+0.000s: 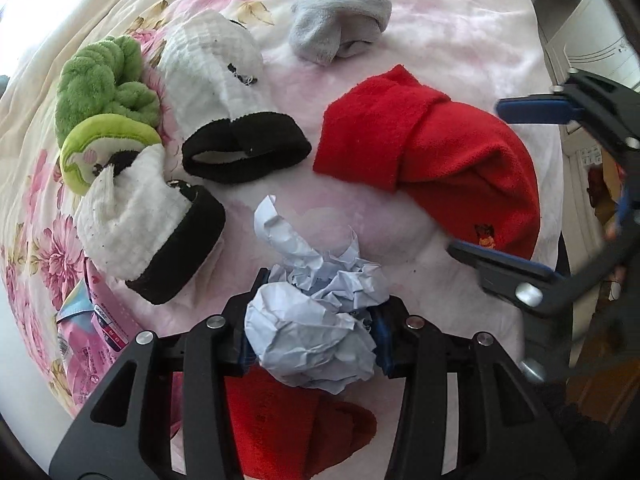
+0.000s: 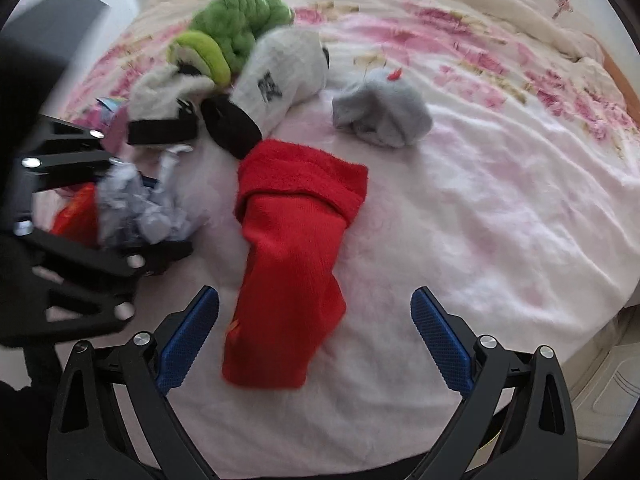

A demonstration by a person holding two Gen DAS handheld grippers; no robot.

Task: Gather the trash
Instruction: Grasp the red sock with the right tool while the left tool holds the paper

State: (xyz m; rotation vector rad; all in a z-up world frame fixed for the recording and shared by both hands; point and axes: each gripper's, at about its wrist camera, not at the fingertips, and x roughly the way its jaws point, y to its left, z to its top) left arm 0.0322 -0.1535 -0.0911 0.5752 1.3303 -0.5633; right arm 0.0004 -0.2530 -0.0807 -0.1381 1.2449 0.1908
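Two grippers: over a floral bedspread (image 2: 500, 184) strewn with socks.
Red sock (image 2: 292, 256): largest loose item, lying flat, its toe between the wide-open fingers of the right gripper (image 2: 314, 340), untouched.
White-and-black socks (image 1: 224, 112): beside a green plush sock (image 1: 100, 84).
Grey sock (image 1: 340, 20): apart, farther back.
Crumpled paper (image 1: 312, 320): clamped by the left gripper (image 1: 310, 336), against the bedspread.

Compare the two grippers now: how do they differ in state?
The left gripper is shut on the crumpled pale-blue paper ball; the right gripper is open and holds nothing. Below the right one lies the red fleece sock. Both have black frames and blue pads.
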